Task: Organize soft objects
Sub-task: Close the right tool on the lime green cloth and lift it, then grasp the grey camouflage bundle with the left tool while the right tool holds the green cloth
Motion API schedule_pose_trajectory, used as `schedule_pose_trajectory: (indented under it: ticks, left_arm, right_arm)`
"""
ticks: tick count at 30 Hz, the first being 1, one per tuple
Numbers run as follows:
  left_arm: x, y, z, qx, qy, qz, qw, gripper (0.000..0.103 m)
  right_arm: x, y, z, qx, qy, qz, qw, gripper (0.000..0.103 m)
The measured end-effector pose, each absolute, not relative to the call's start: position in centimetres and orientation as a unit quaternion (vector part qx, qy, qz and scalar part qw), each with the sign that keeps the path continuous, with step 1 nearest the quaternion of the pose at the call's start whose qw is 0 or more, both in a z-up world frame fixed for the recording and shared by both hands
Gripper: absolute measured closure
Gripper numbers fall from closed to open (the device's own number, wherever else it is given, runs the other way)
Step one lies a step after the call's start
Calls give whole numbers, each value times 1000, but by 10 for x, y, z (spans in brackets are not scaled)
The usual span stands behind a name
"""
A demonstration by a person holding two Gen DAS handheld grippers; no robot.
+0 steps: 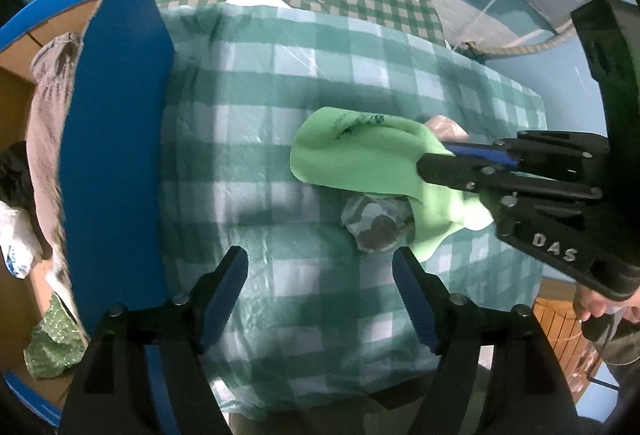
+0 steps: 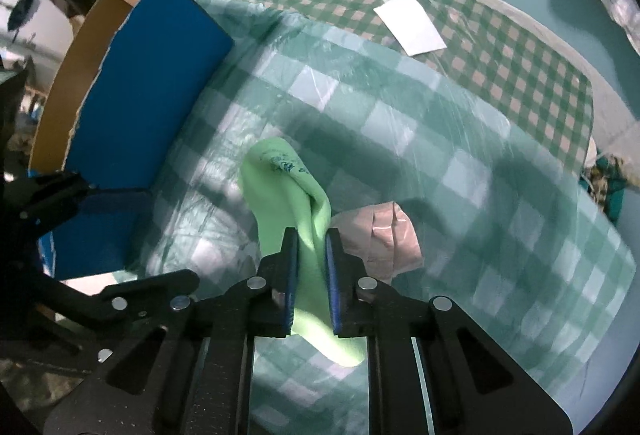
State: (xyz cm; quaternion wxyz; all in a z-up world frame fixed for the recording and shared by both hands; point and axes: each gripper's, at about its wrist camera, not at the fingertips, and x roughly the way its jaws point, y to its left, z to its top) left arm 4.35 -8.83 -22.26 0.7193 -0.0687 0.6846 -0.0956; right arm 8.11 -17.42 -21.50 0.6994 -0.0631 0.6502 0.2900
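A light green cloth [image 1: 360, 151] with dark print hangs from my right gripper [image 1: 434, 159], which is shut on it above the green checked table cover. It also shows in the right wrist view [image 2: 288, 195], pinched between the gripper's [image 2: 312, 239] blue pads. A pink plastic-wrapped bundle [image 2: 384, 239] lies just right of the cloth. A grey patterned bundle [image 1: 376, 223] lies under the cloth. My left gripper [image 1: 320, 263] is open and empty, just in front of the grey bundle.
A blue cardboard box [image 1: 116, 107] stands at the left with a grey cloth [image 1: 48, 107] and a green sparkly cloth [image 1: 52, 343] inside. The box also shows in the right wrist view [image 2: 152, 95]. A white card [image 2: 410, 25] lies on the far checked cloth.
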Motion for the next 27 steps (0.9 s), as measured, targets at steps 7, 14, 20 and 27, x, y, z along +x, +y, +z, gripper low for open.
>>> schedule_pose_trajectory:
  ticks: [7,14,20,27]
  left_arm:
    - [40,-104,-225,-44,685,-115,718,26]
    - [46,-119,-224,-12,683,-126,720,23]
    - [55,-128,-226,11,682,-135,718,23]
    - [61,-132,-232,27,684,-136,716,23]
  right_arm:
    - [64,-200,-194,-10,639,277,718,92]
    - [56,-238,-180,43,628,244,738,92]
    - [50,-270,-188,76,630,219,741,89]
    - [62,-263,-193,59,616,224,753,45]
